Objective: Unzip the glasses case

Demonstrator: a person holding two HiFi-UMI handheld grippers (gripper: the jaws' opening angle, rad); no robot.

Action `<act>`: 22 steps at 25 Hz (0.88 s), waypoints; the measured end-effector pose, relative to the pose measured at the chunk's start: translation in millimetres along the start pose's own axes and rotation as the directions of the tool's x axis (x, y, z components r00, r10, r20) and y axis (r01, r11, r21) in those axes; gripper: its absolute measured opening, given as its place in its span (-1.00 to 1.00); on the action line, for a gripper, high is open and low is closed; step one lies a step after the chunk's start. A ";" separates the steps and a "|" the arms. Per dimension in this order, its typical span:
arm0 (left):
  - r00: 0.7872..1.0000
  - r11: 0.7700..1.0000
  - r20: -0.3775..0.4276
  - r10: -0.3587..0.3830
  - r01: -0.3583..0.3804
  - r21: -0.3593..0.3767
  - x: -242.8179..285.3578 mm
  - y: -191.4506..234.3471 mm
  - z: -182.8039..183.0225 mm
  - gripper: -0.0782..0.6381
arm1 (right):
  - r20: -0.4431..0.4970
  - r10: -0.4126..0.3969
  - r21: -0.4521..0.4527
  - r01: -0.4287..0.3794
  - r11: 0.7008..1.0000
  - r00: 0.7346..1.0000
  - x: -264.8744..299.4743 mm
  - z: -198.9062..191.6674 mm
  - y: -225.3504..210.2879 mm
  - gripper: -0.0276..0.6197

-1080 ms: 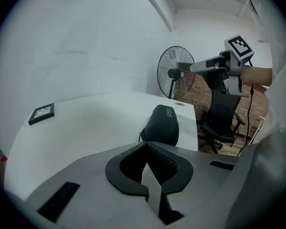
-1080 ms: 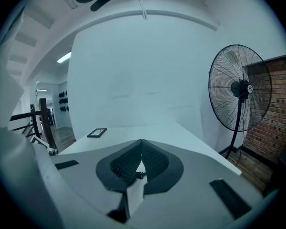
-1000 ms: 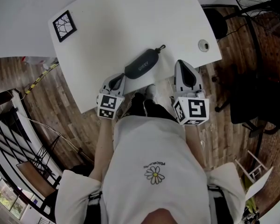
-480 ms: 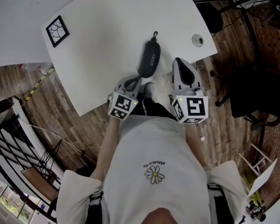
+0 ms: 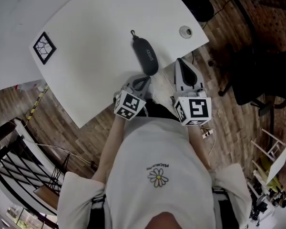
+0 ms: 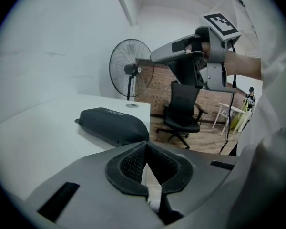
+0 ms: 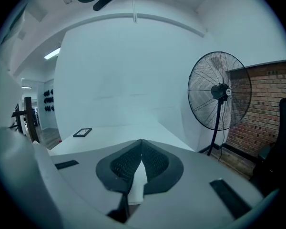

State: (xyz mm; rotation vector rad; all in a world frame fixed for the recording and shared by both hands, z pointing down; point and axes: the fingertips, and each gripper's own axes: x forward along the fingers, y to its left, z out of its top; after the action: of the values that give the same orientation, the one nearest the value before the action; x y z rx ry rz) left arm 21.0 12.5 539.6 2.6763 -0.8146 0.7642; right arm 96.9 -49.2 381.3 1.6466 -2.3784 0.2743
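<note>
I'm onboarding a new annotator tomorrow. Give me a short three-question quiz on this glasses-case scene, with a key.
1. True or false: the left gripper and the right gripper both have their fingers shut with nothing between them.
2. Which is nearest the glasses case? A. left gripper B. right gripper C. black-and-white marker tile
3. Fill in: the case's pull loop is at the end ___ from the person.
Key: 1 true; 2 A; 3 farthest.
</note>
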 end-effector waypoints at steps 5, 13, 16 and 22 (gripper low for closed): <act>0.999 0.999 0.003 -0.044 0.044 0.029 19.5 -4.1 10.0 -0.75 | 0.003 -0.059 0.011 0.059 0.998 0.998 -10.2 -2.7 -19.7 -0.89; 0.992 0.989 0.022 -0.125 0.123 0.079 46.6 -8.9 36.4 -0.75 | -0.006 -0.152 0.028 0.152 0.988 0.988 -27.6 -7.4 -40.2 -0.89; 0.989 0.986 0.047 -0.142 0.137 0.092 46.8 -9.3 51.4 -0.75 | -0.023 -0.172 0.037 0.173 0.984 0.985 -31.1 -13.1 -44.3 -0.89; 0.988 0.991 0.132 -0.083 0.067 0.120 22.1 23.4 96.5 -0.75 | -0.071 -0.168 0.044 0.171 0.984 0.983 -23.4 -28.4 -37.2 -0.89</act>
State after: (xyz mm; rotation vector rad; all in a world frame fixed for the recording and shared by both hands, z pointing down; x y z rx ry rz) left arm 63.0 -51.8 472.9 2.8709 -0.7161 0.6342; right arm 142.1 -33.2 402.2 1.8196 -2.1827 0.3542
